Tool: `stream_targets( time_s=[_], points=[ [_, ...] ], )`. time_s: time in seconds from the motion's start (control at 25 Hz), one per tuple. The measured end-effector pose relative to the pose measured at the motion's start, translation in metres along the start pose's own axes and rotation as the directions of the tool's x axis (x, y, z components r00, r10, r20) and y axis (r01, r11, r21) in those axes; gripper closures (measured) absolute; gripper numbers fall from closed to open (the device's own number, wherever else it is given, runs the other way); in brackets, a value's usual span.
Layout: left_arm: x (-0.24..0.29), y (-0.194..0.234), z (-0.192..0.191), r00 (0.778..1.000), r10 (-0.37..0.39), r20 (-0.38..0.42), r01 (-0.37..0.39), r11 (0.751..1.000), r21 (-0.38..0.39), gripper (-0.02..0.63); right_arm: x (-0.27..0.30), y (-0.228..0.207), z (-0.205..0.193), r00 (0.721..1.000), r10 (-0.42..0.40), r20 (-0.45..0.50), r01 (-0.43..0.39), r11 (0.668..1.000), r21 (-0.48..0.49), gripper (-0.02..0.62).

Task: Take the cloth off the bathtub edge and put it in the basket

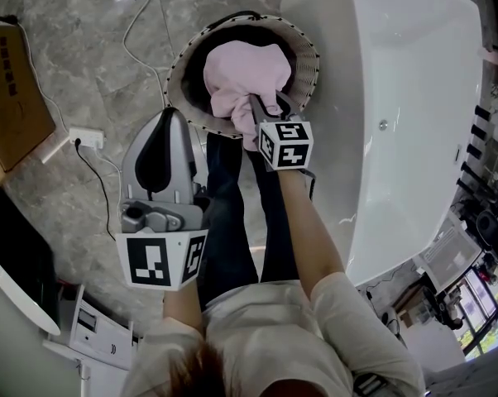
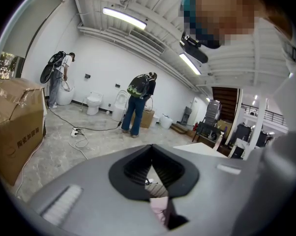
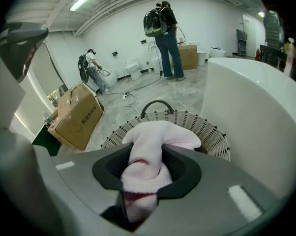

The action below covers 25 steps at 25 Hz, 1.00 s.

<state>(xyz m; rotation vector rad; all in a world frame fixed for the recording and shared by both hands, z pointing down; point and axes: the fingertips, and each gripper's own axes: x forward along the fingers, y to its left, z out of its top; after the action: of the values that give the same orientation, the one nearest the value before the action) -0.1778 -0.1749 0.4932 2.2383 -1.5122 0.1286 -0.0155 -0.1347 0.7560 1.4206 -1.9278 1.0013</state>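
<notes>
Head view: the right claw is clamped on a bunched pink cloth, which sits over the open mouth of a round white slatted basket with a dark inside. The cloth is well clear of the bathtub edge; whether it touches the basket's bottom cannot be made out. The basket stands on the grey marbled floor, just beside the bathtub's white outer wall and in front of the person's legs.

In the right gripper view the jaws press on a thick fold of the cloth, and its loose end spills forward over the basket rim.

The left claw is held above the floor beside the basket, jaws together and empty. A cardboard box and a power strip lie towards the floor's left edge.
</notes>
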Motion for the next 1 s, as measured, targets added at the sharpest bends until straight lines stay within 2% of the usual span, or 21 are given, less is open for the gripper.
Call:
stream_targets(
  time_s=[0.48, 1.0],
  points=[
    [-0.004, -0.001, -0.006, 1.0, -0.003, -0.012, 0.003, 1.0, 0.0, 0.557, 0.037, -0.007, -0.035, 0.992, -0.005, -0.123, 0.002, 1.0, -0.026, 0.472],
    [-0.008, 0.013, -0.032, 0.997, 0.013, -0.08, -0.012, 1.0, 0.014, 0.557, 0.079, -0.013, -0.042, 0.989, -0.003, -0.148, 0.001, 1.0, -0.014, 0.472]
  ],
)
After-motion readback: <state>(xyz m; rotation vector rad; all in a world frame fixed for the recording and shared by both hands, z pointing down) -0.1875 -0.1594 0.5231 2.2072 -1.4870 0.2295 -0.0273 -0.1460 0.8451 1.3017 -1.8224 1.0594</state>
